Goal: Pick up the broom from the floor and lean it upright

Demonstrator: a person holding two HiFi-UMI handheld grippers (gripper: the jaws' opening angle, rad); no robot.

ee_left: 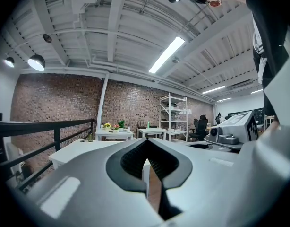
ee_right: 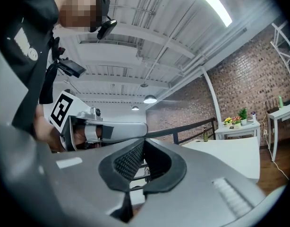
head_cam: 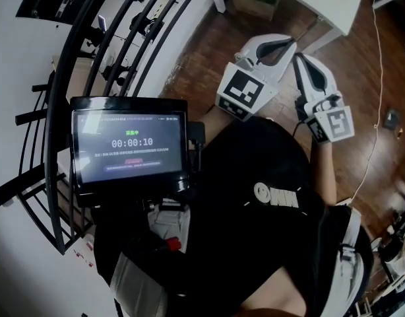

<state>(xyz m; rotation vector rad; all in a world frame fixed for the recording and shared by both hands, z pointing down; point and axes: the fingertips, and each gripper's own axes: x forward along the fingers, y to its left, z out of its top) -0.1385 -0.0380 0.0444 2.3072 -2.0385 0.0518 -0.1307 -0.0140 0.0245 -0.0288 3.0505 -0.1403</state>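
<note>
You had bright, even light from a ceiling strip light and a pendant lamp. Fisheye bending curved your edges, corners went black, and your left hand-held gripper looked soft up close.

A dark screen on a bracket shows a timer, beside a curved black railing above a wooden floor. A thin white cable trails over the boards. Farther off, a brick wall backs a white counter carrying potted flowers. Near it stand a white shelving unit and a black office chair. A strip light and a pendant lamp hang overhead.
</note>
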